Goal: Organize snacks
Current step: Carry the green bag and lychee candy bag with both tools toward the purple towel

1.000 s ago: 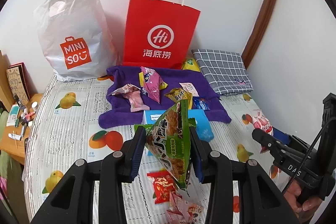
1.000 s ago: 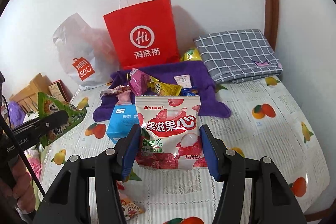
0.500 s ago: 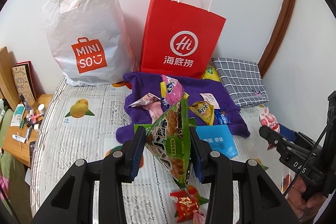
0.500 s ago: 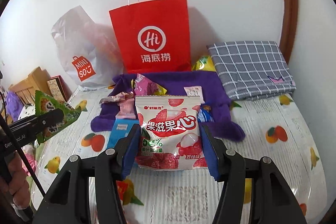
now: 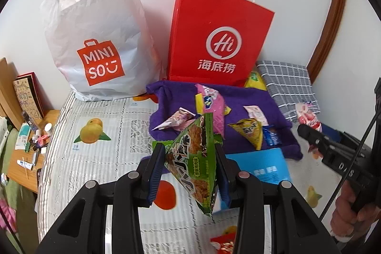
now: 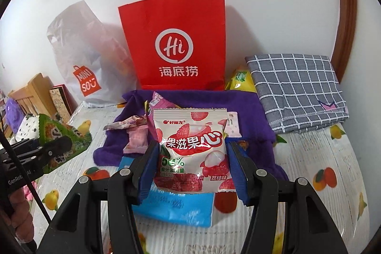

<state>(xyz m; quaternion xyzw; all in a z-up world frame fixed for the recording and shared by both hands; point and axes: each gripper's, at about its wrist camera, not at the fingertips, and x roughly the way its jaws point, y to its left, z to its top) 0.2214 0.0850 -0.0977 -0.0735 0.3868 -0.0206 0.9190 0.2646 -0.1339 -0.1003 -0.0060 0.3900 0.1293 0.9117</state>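
My left gripper (image 5: 189, 168) is shut on a green triangular snack packet (image 5: 194, 158), held above the bed. My right gripper (image 6: 191, 168) is shut on a white and red lychee candy pack (image 6: 190, 149). Ahead stand a red paper bag (image 5: 219, 37) (image 6: 176, 44) and a white Miniso plastic bag (image 5: 95, 35) (image 6: 83, 58) against the wall. Several small snack packets (image 5: 212, 104) lie on a purple towel (image 5: 238, 97) (image 6: 250, 111) in front of the bags. The right gripper shows at the right of the left wrist view (image 5: 309, 135); the left gripper shows at the left of the right wrist view (image 6: 54, 146).
A blue flat pack (image 5: 262, 166) (image 6: 176, 208) lies on the fruit-print bedspread (image 5: 95, 151). A folded grey checked cloth (image 6: 297, 89) sits at the right by the wall. A cluttered wooden side table (image 5: 26, 149) stands left of the bed. A red packet (image 5: 223, 244) lies near me.
Both grippers have moved forward, nearer the two bags, which look larger now. Each still holds its packet.
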